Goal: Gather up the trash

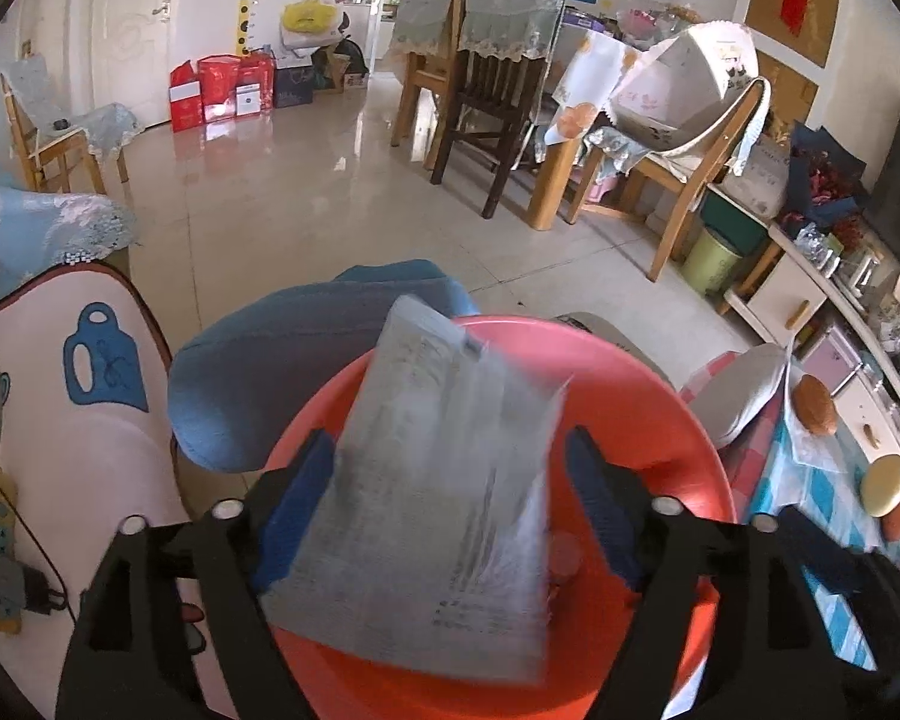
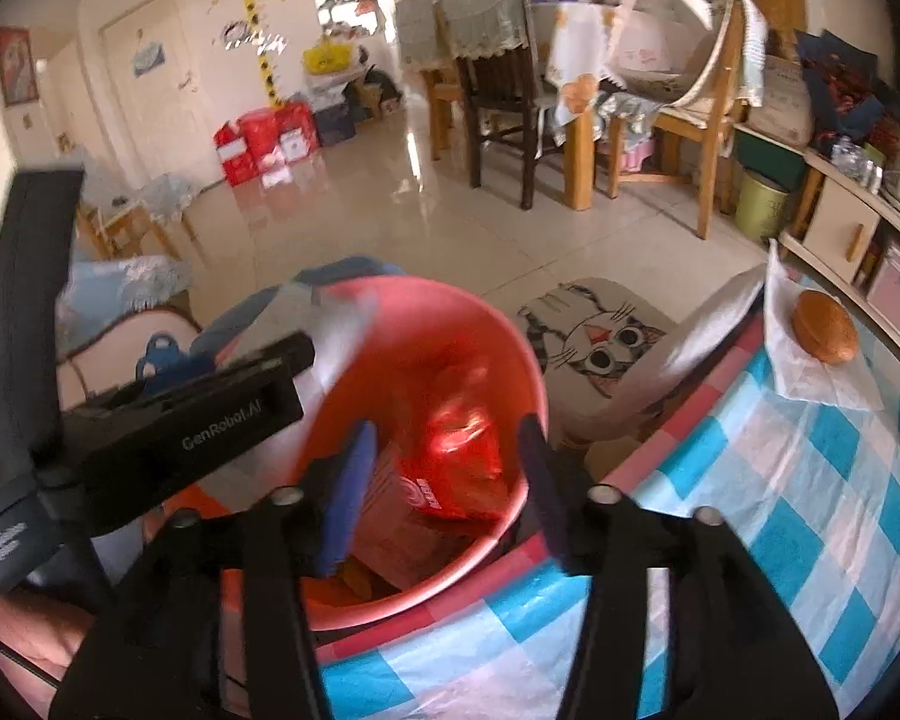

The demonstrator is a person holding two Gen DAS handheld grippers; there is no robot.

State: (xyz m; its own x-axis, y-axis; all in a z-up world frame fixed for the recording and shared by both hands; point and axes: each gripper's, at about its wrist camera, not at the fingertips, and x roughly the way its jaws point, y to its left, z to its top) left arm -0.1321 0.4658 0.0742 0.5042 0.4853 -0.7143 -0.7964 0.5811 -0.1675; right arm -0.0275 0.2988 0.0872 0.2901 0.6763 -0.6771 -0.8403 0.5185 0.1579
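Note:
A red plastic bin [image 1: 660, 408] stands right below both grippers. My left gripper [image 1: 450, 438] hangs over it with its jaws wide. A pale grey printed packet [image 1: 438, 510], blurred, sits between the blue pads [image 1: 297, 504]. It overlaps the left pad and stands clear of the right one. In the right wrist view my right gripper [image 2: 447, 423] is open over the bin [image 2: 510, 324], with nothing between its fingers. Below it inside the bin lie a shiny red wrapper [image 2: 462, 456] and other rubbish. The left gripper's black body [image 2: 210, 420] reaches in from the left.
A table with a blue, white and pink checked cloth [image 2: 780, 510] borders the bin on the right, with a bun [image 2: 825, 327] on a white napkin. A cat-face stool [image 2: 594, 336] stands behind the bin, a blue cushion [image 1: 270, 372] to its left. Dining chairs [image 1: 498, 90] stand farther back.

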